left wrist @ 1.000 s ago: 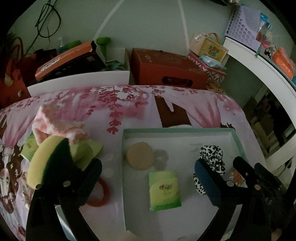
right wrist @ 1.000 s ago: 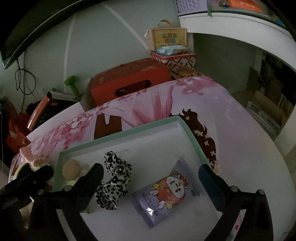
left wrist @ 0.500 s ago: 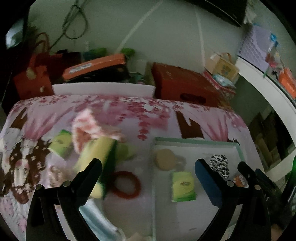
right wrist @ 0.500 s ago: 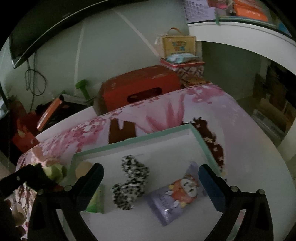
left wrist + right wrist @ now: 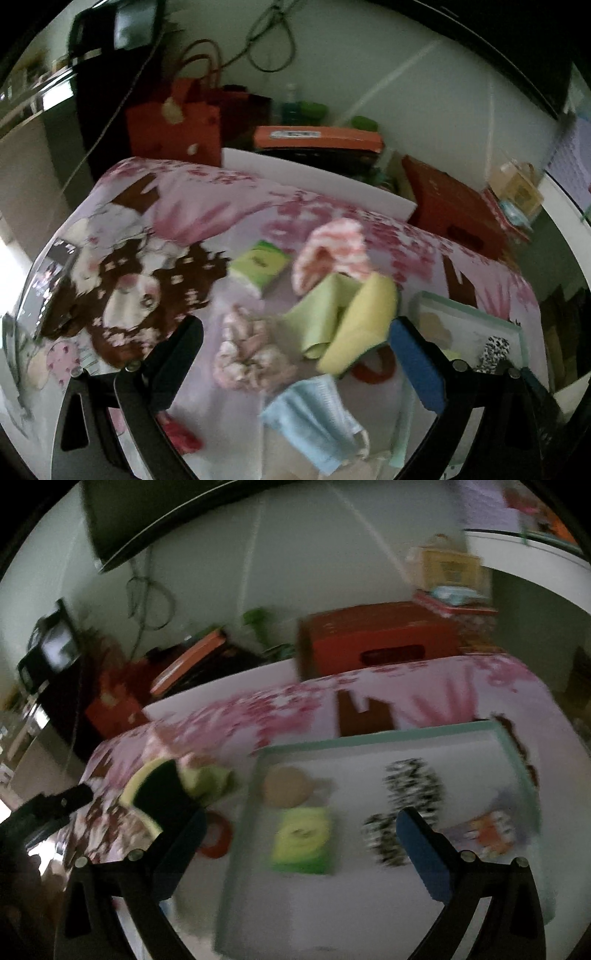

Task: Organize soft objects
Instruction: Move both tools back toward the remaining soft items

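left tool (image 5: 295,354) open above scrunchie (image 5: 247,354), right tool (image 5: 301,845) open — tray (image 5: 388,738)

My left camera looks down and forward, close over the soft things left of the tray (image 5: 476,317). My right camera looks down close over the tray (image 5: 369,742) itself. Both views share the tray and the yellow sponge (image 5: 364,325) beside it.
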`<state>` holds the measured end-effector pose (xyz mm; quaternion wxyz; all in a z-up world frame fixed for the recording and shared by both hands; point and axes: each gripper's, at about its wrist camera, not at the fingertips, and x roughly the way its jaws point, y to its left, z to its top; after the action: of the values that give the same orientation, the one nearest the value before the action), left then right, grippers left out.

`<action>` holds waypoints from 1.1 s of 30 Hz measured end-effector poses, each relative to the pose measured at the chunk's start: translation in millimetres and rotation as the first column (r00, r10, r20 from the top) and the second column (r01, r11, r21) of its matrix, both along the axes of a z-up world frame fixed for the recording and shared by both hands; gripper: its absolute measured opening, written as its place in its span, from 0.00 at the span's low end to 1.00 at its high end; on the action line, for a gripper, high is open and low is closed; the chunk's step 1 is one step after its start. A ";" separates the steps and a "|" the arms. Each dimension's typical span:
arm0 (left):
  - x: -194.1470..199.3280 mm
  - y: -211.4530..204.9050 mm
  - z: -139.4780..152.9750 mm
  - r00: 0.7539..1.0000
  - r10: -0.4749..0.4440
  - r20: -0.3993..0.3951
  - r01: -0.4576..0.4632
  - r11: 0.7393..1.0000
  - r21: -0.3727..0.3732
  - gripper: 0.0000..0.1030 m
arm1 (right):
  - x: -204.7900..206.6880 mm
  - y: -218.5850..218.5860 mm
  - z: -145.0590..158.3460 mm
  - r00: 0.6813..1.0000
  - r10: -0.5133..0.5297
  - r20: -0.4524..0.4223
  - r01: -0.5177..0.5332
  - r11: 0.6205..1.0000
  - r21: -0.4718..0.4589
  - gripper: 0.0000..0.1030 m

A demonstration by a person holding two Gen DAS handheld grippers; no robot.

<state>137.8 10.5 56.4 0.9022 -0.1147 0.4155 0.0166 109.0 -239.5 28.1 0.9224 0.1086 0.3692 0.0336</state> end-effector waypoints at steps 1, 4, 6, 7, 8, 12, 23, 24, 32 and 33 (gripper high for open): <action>-3.1 6.0 -0.2 1.000 0.016 0.000 -0.016 1.000 -0.004 0.98 | -0.9 8.5 -0.9 1.000 0.021 -0.002 -0.021 1.000 -0.003 1.00; -11.0 17.9 -0.7 0.999 0.044 -0.001 -0.044 0.999 -0.015 0.98 | -3.4 37.5 -3.8 0.995 0.103 -0.015 -0.103 0.995 -0.013 1.00; -14.3 23.8 -2.3 0.998 0.056 -0.011 -0.057 0.998 -0.015 0.98 | -4.7 53.6 -7.4 0.988 0.151 -0.030 -0.151 0.988 -0.008 1.00; -15.7 27.7 -4.4 0.998 0.065 -0.023 -0.066 0.998 -0.013 0.98 | -5.1 59.6 -9.1 0.985 0.170 -0.039 -0.171 0.985 -0.002 1.00; -17.1 30.3 -6.3 0.997 0.072 -0.034 -0.073 0.997 -0.014 0.98 | -5.7 66.3 -11.4 0.981 0.190 -0.049 -0.190 0.982 0.004 1.00; -22.4 47.7 -21.9 0.989 0.106 -0.100 -0.111 0.993 -0.045 0.98 | -8.6 91.5 -21.4 0.961 0.263 -0.089 -0.263 0.965 0.007 1.00; -42.7 91.5 -73.5 0.945 0.193 -0.265 -0.218 0.973 -0.070 0.98 | -11.4 138.1 -49.8 0.911 0.366 -0.188 -0.385 0.920 -0.075 1.00; -43.2 91.4 -76.4 0.943 0.188 -0.276 -0.215 0.974 -0.070 0.98 | -11.7 142.7 -53.1 0.904 0.378 -0.199 -0.401 0.912 -0.088 1.00; -42.7 92.4 -103.6 0.908 0.190 -0.373 -0.220 0.975 -0.040 0.97 | -10.7 166.1 -75.3 0.872 0.415 -0.261 -0.461 0.874 -0.151 1.00; -43.2 93.9 -106.4 0.905 0.191 -0.381 -0.227 0.972 -0.052 0.97 | -10.5 168.1 -77.0 0.871 0.414 -0.265 -0.463 0.872 -0.159 1.00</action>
<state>94.6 104.4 -50.0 0.7931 -0.1964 0.5650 0.1149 98.6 -71.4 -48.9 0.8492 -0.0769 0.4865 0.1904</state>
